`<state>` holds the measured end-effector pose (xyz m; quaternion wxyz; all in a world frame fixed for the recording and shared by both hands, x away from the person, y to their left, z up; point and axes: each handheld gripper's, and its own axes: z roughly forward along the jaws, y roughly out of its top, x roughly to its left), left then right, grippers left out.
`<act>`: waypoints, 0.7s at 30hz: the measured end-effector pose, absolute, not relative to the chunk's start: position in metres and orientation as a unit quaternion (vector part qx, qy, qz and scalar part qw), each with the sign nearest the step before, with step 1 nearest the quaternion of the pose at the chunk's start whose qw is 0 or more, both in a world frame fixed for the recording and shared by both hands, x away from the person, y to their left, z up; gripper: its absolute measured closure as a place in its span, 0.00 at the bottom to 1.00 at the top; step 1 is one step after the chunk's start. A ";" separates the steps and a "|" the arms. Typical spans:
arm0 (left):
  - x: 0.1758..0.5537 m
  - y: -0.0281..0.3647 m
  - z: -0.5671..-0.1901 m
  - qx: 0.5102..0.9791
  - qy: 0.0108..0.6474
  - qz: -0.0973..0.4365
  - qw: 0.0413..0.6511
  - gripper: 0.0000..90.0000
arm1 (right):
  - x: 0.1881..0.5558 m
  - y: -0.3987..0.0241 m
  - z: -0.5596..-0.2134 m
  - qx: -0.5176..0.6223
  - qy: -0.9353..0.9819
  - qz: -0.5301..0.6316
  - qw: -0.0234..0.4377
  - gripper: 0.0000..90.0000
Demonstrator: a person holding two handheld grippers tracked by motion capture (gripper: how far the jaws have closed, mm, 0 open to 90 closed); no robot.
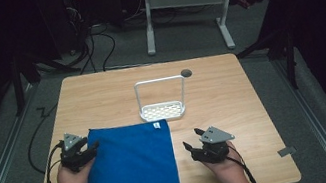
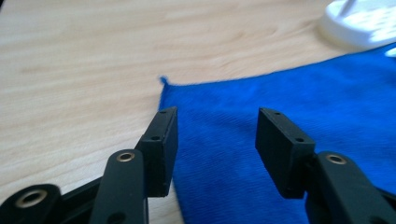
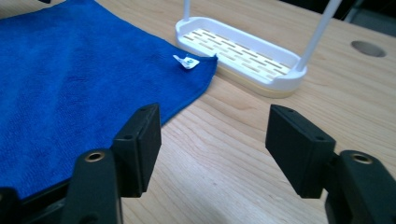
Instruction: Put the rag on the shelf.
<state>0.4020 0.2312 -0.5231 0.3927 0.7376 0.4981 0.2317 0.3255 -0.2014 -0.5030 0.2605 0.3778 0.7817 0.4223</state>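
1. Left gripper (image 1: 91, 149) – near left of the table, jaws wide with nothing pinched. In the left gripper view they straddle the towel's left edge just short of its far-left corner (image 2: 163, 82), one jaw over bare wood, one over cloth.

2. Right gripper (image 1: 191, 138) – near right, jaws wide and empty, over bare table (image 1: 235, 109) just right of the towel's right edge.

3. Blue towel (image 1: 131, 165) – lies flat and spread from the near edge of the table towards the middle. Its far-right corner, with a small white tag (image 3: 186, 61), sits just beside the rack's base.

4. White rack (image 1: 163, 110) – slotted base with a tall hoop handle, mid-table beyond the towel.

5. Risks, as I judge them:
 - The left jaws could close on the table beside the cloth, or catch only the very hem, and the towel would slip free on lifting.
 - With the right gripper off the cloth, a pull from the left alone would drag the towel askew or bunch it.
 - The far-right corner is so close to the rack that lifting or folding it could nudge the light rack.

6. Views compared: the high view gives both hands and the whole towel outline; the right gripper view shows the tag's folded shape and how nearly that corner meets the rack; the left gripper view shows the jaws' exact straddle of the hem.
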 end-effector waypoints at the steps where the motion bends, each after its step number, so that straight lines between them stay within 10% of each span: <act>1: 0.407 0.234 -0.524 0.733 0.509 0.222 0.393 0.56 | 0.328 -0.198 -0.502 0.375 0.781 0.425 0.263 0.38; 21: 0.449 0.237 -0.532 0.720 0.543 0.196 0.385 0.61 | 0.351 -0.171 -0.505 0.396 0.794 0.401 0.228 0.43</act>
